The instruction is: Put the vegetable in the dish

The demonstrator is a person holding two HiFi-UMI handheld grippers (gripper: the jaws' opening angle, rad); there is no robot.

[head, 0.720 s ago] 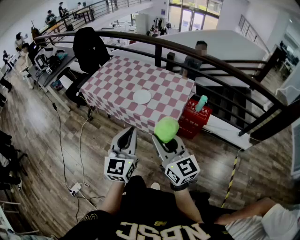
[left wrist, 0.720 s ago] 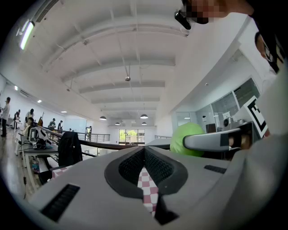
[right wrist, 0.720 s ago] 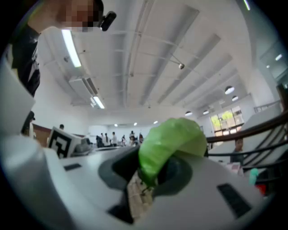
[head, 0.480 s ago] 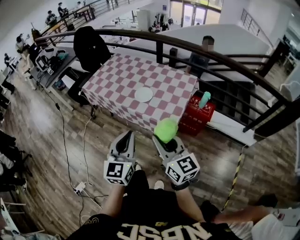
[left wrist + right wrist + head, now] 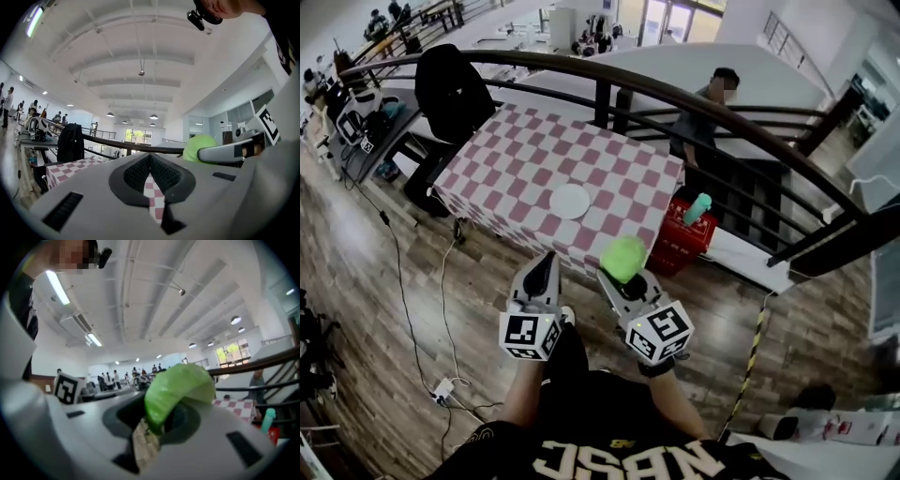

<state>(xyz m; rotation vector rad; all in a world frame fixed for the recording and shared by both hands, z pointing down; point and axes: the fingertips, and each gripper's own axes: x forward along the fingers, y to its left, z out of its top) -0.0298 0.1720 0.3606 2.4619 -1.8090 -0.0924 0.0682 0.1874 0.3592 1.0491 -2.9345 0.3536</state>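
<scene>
Evidently the person had walked a little toward the checked table [image 5: 517, 157]. It and the white dish [image 5: 570, 201] on it sat slightly nearer the tongs in the head view than half a second before, with a strip of wooden floor [image 5: 469, 281] between. Nothing else had altered, so the carry was judged under way and the placing not begun.

The right tongs [image 5: 619, 278] were clenched on the green leafy vegetable [image 5: 623, 257], which was held in the air over the floor, well apart from the dish. The left tongs [image 5: 547, 262] were closed on nothing, their pads meeting.

In the right gripper view the vegetable arched from the pads up and to the right, its long axis running roughly forward past the tips toward the table. From the head view it looked merely rounded.
</scene>
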